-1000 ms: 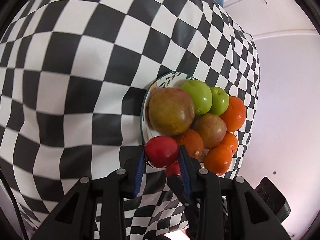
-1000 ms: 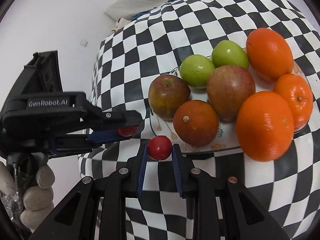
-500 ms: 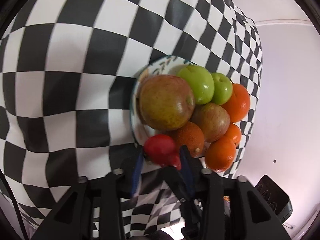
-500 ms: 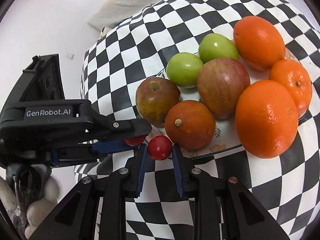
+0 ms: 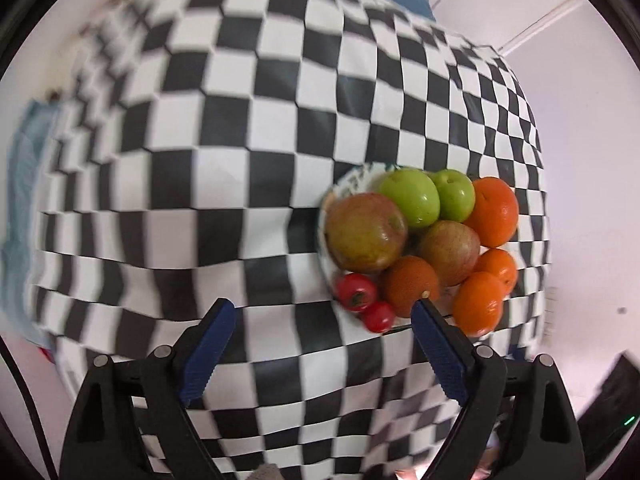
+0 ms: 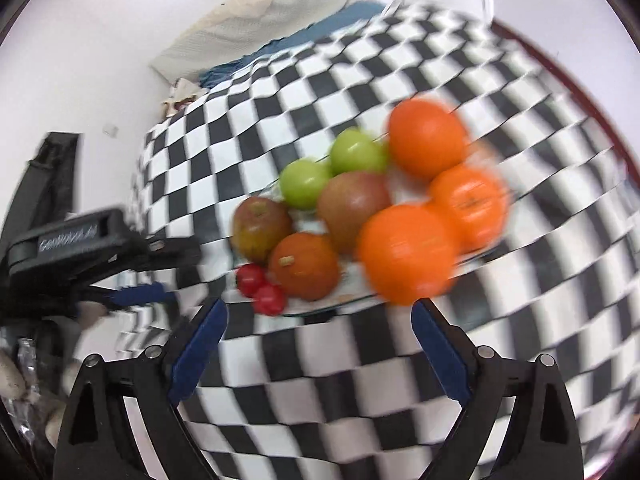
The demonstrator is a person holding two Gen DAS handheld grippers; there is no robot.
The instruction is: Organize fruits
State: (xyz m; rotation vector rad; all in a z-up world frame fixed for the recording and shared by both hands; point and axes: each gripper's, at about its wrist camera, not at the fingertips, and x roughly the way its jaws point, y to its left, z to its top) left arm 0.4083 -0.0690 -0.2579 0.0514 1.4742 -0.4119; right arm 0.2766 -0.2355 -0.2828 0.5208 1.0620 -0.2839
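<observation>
A patterned plate (image 5: pixel 352 178) on the checkered table holds apples, two green fruits (image 5: pixel 410 197) and several oranges (image 5: pixel 493 211). Two small red tomatoes (image 5: pixel 356 291) (image 5: pixel 378 316) lie at its near rim; they also show in the right wrist view (image 6: pixel 250 279) (image 6: pixel 271 299). My left gripper (image 5: pixel 323 312) is open and empty, just short of the plate. My right gripper (image 6: pixel 319 311) is open and empty, pulled back from the plate (image 6: pixel 312 308). The left gripper also shows at the left of the right wrist view (image 6: pixel 136 294).
The black and white checkered cloth (image 5: pixel 200 160) covers the table. A blue cloth (image 5: pixel 24 184) lies at the table's left edge, a white wall is beyond. A pale cushion (image 6: pixel 260 12) sits behind the table.
Both grippers have opened and let go of their small red tomatoes, which now lie at the plate's near rim. Both grippers have drawn back from the plate.
</observation>
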